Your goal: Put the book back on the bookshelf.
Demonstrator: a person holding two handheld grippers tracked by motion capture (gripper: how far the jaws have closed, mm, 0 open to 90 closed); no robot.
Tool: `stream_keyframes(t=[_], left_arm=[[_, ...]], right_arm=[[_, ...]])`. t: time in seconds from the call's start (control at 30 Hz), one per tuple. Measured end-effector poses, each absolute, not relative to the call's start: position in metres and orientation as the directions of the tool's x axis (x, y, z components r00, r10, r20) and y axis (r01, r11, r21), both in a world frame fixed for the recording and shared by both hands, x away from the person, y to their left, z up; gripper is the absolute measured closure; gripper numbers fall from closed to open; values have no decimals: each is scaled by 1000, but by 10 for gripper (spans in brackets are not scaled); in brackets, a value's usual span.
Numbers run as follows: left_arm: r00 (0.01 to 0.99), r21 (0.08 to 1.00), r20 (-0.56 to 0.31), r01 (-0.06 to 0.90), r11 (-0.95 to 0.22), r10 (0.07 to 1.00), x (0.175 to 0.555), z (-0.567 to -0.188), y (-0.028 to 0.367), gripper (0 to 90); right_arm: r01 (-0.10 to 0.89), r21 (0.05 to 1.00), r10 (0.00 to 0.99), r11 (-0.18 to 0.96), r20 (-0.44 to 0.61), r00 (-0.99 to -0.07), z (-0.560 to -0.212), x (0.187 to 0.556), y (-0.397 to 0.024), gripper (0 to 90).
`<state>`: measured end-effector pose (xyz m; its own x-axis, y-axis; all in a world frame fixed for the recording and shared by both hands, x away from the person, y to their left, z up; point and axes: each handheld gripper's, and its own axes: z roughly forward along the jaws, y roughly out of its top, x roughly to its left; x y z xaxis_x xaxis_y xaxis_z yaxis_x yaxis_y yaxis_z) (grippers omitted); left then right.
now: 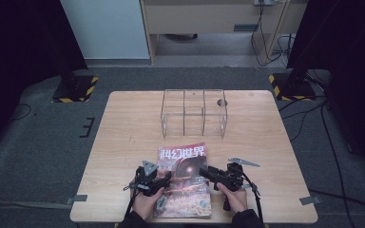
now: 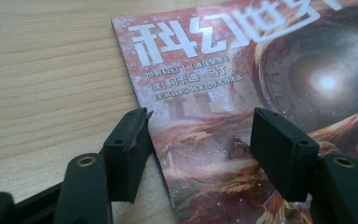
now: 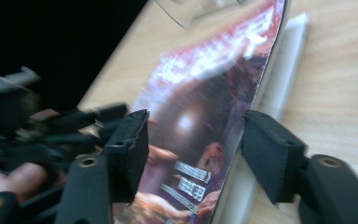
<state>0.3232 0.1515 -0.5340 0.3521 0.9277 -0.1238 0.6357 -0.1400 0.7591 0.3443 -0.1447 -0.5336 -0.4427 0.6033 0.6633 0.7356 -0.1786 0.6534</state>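
Wood table w/ glossy red magazine

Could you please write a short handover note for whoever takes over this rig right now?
Left claw: open, low at the magazine's left edge, one jaw over the wood, the other over the cover.
Right claw: open, straddling the magazine's right edge, where the cover looks slightly lifted off the pages.
Magazine: lies closed on the table near the front edge. The clear divided rack stands empty behind it.
Done: claws positioned.
Left: nothing gripped yet; probably grasp the magazine, perhaps for the rack.
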Motion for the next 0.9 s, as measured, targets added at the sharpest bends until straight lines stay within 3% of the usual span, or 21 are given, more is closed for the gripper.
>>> stream_keyframes(t=[0.1,0.2,0.57,0.7,0.8,0.9], left_arm=[[355,759,-124,636,-142,927,323,-534,151,372],[359,762,-136,634,-134,923,324,-534,154,373],[350,758,-131,639,-134,927,323,-534,153,369],[349,758,-132,639,-133,928,323,-534,153,369],[349,757,-127,639,-136,928,323,-534,153,369],[349,758,-129,639,-135,928,323,-534,153,369]], right_arm=[[729,648,539,-220,704,-463,-529,344,-142,483],[708,700,608,-96,605,-515,-522,343,-128,416],[713,700,694,44,492,-526,-533,349,-127,306],[722,691,693,21,511,-509,-537,351,-129,308],[712,698,618,-71,591,-518,-534,350,-131,353],[702,711,629,-45,566,-533,-532,349,-127,352]])
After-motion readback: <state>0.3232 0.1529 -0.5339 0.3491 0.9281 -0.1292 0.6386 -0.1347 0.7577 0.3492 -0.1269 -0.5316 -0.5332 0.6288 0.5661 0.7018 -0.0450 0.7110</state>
